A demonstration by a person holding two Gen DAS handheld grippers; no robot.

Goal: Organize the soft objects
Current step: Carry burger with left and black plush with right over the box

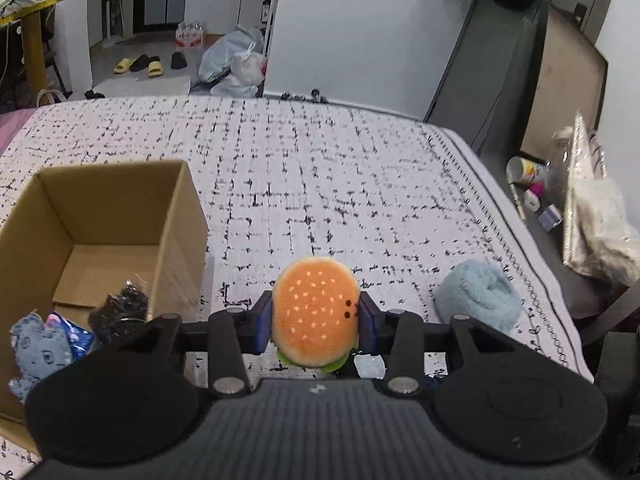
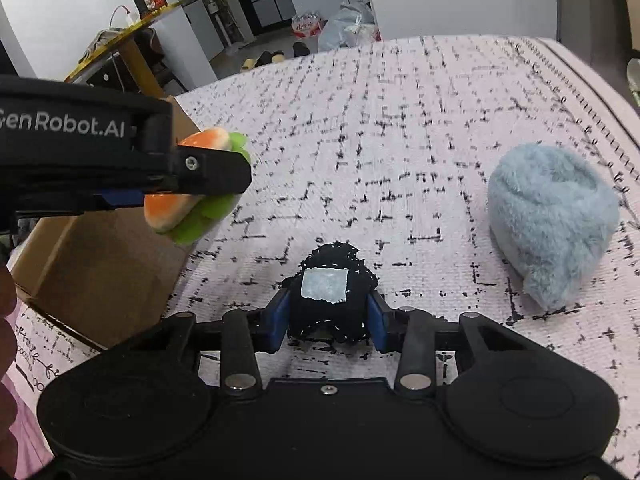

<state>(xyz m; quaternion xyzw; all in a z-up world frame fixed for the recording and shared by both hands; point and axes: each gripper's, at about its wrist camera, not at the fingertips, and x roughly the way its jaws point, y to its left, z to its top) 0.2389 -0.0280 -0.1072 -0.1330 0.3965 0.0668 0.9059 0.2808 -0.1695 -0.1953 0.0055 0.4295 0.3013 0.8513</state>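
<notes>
My left gripper (image 1: 316,320) is shut on a plush hamburger (image 1: 315,310), held above the bed to the right of the open cardboard box (image 1: 176,216). The same hamburger (image 2: 192,200) and left gripper show at the left of the right wrist view. My right gripper (image 2: 329,316) is shut on a black fuzzy soft toy (image 2: 332,308) with a pale blue patch, just above the bedspread. A light blue fluffy plush (image 2: 552,220) lies on the bed to the right; it also shows in the left wrist view (image 1: 476,296). In the box lie a blue-grey plush (image 1: 36,352) and a black fuzzy item (image 1: 120,308).
The bed has a white bedspread (image 1: 320,184) with black dashes. A dark side table (image 1: 552,240) with cups and a bag stands off the right edge. Slippers and plastic bags lie on the floor beyond the bed's far end.
</notes>
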